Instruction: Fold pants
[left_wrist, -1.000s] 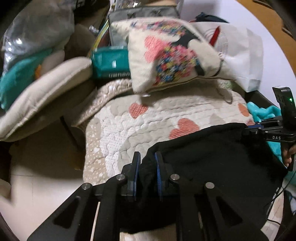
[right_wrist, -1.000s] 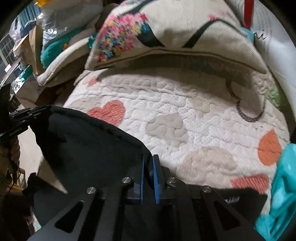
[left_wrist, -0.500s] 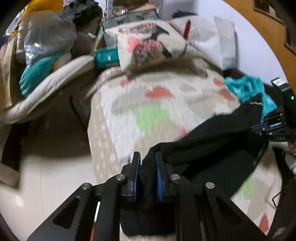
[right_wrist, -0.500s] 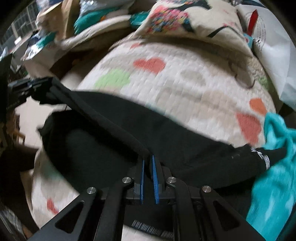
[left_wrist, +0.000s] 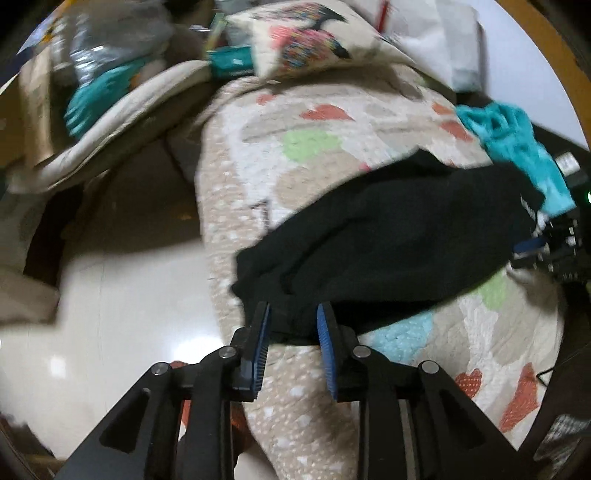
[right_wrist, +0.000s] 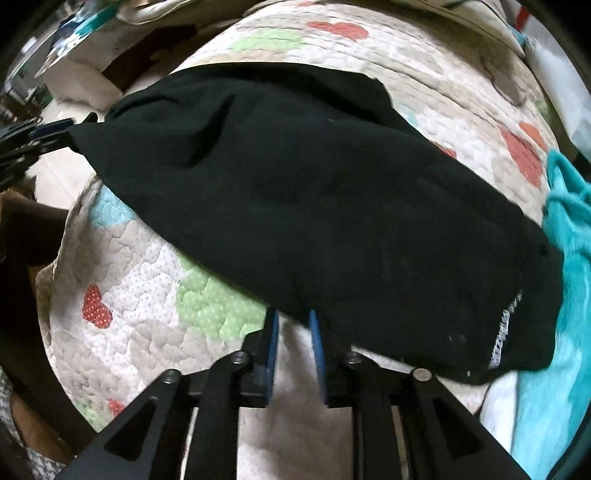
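Observation:
The black pants (left_wrist: 388, 236) lie folded in a long band across the heart-patterned quilt (left_wrist: 258, 155). They also fill the middle of the right wrist view (right_wrist: 314, 192). My left gripper (left_wrist: 293, 321) is open, its blue pads either side of the pants' near edge at their left end. My right gripper (right_wrist: 293, 325) is open at the pants' near edge, with a gap between its pads. It shows at the right edge of the left wrist view (left_wrist: 543, 247). The left gripper shows at the left edge of the right wrist view (right_wrist: 44, 133).
A teal cloth (right_wrist: 554, 295) lies against the pants' right end; it also shows in the left wrist view (left_wrist: 517, 140). A patterned pillow (left_wrist: 306, 40) and piled cushions and bags (left_wrist: 110, 92) stand at the far end. Pale floor (left_wrist: 129, 302) lies left of the quilt.
Both grippers have pulled the pants down onto the quilt and opened, letting the fabric go. The pants now lie flat in a band where they hung lifted before.

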